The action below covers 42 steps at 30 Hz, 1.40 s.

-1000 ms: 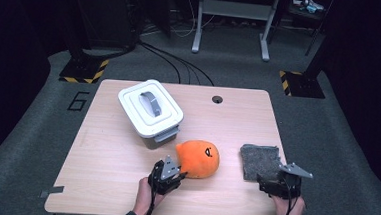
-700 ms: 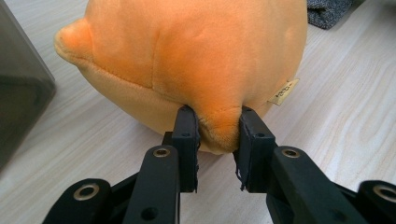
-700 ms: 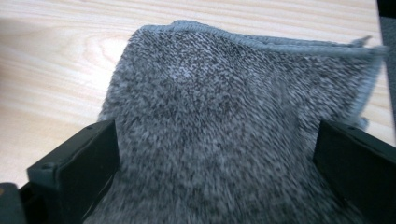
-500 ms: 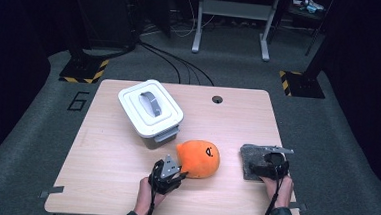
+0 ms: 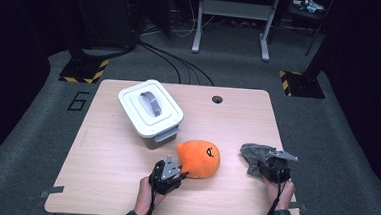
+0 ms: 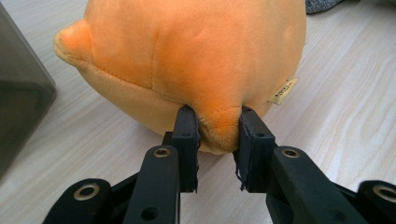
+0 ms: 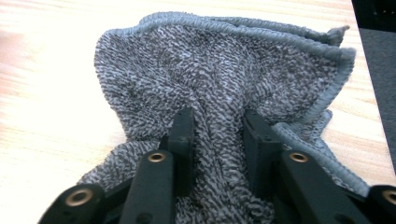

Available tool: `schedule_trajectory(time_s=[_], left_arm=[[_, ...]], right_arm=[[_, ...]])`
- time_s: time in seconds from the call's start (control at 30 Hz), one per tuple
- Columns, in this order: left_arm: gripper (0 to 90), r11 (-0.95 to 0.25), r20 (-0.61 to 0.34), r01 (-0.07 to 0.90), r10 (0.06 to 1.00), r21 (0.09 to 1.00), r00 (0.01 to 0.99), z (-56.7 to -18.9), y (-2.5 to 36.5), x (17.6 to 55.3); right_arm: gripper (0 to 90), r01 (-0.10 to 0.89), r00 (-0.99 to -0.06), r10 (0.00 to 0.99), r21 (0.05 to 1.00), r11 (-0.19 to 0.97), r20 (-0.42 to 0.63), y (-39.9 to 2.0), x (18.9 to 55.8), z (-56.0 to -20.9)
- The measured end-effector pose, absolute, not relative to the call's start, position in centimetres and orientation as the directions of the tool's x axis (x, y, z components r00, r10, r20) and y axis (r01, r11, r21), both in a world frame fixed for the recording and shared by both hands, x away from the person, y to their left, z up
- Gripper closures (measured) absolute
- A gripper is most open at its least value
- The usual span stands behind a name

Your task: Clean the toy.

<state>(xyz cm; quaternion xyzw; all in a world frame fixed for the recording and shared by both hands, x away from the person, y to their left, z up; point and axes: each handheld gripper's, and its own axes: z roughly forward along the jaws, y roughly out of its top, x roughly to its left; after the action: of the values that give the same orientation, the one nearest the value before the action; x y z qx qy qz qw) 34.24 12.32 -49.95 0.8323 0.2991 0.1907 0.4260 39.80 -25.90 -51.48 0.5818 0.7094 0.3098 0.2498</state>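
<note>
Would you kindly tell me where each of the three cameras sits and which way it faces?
High view: above the person's side, looking forward and down on the table; forearms enter from below.
Left gripper view: rides the left hand-held gripper, looking along its jaws pinching the orange plush toy.
Right gripper view: rides the right hand-held gripper, whose jaws have just closed on the grey cloth.
Shared: toy and cloth also appear from above.

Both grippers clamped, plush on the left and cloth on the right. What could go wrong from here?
1. The left gripper pinches only a small nub of the orange plush toy; lifted, the plush could slip out.
2. The right gripper has just been closing on a bunched fold of the grey cloth, so loose layers may drop or drag.
3. The cloth lies near the table edge, so a slip could send it to the floor.
</note>
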Motion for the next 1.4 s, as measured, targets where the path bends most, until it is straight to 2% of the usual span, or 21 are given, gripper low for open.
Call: schedule_trajectory(time_s=[0.27, 0.47, 0.93, 1.17, 1.27, 1.4], left_arm=[[71.9, -0.468, 0.074, 0.326, 0.654, 0.822, 0.753, -49.7, 12.2, 34.3], [71.8, -0.477, 0.084, 0.318, 0.648, 0.819, 0.757, -49.4, 12.0, 34.5], [71.7, -0.497, 0.094, 0.308, 0.631, 0.812, 0.77, -48.9, 11.6, 34.7], [70.1, -0.491, 0.082, 0.32, 0.636, 0.81, 0.767, -48.9, 11.7, 34.9], [63.2, -0.485, 0.074, 0.322, 0.634, 0.813, 0.769, -48.7, 11.8, 34.9], [41.7, -0.412, 0.027, 0.344, 0.673, 0.844, 0.739, -47.9, 12.3, 34.9]], right_arm=[[71.4, 0.644, -0.208, 0.973, 0.763, 0.056, 0.104, -26.2, 38.9, -50.0], [71.3, 0.615, -0.271, 0.948, 0.787, 0.038, 0.166, -24.9, 38.2, -48.3], [70.6, 0.515, -0.485, 0.859, 0.847, 0.13, 0.163, -18.1, 37.7, -43.4], [70.7, 0.544, -0.516, 0.844, 0.817, 0.19, 0.147, -15.3, 38.9, -44.7], [70.9, 0.559, -0.509, 0.844, 0.811, 0.174, 0.169, -15.6, 39.3, -45.7], [71.0, 0.571, -0.501, 0.846, 0.804, 0.167, 0.181, -16.1, 39.4, -46.4]])
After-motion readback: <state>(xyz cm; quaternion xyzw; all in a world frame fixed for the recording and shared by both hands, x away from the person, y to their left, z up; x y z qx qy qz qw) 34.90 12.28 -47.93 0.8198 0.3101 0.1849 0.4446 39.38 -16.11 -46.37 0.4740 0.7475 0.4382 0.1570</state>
